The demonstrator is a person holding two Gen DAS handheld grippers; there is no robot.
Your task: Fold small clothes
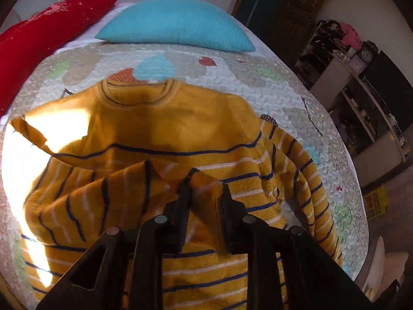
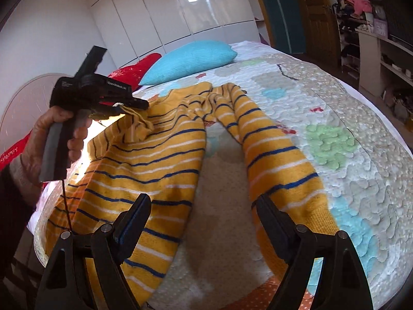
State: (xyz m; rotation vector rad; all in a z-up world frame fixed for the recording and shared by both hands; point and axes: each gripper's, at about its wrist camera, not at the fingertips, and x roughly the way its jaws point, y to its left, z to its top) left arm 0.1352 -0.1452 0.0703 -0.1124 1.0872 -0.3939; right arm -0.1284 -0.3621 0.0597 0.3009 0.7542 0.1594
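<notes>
A small mustard-yellow sweater (image 1: 165, 126) with blue and white stripes lies flat on the quilted bed cover (image 1: 284, 90), collar away from me. My left gripper (image 1: 205, 190) is shut on the cuff of its left sleeve (image 1: 85, 201) and holds that sleeve lifted over the sweater's body. The right wrist view shows the same gripper (image 2: 140, 104) pinching the cuff above the sweater (image 2: 144, 165). My right gripper (image 2: 202, 206) is open and empty, low over the bed. The other sleeve (image 2: 278, 160) lies stretched out, its end by the right finger (image 2: 273, 217).
A turquoise pillow (image 1: 175, 23) and a red pillow (image 1: 46, 31) lie at the head of the bed. White wardrobe doors (image 2: 180, 7) stand behind. Cluttered shelves (image 1: 361, 82) and a wooden door (image 2: 317, 18) are to the right, past the bed's edge.
</notes>
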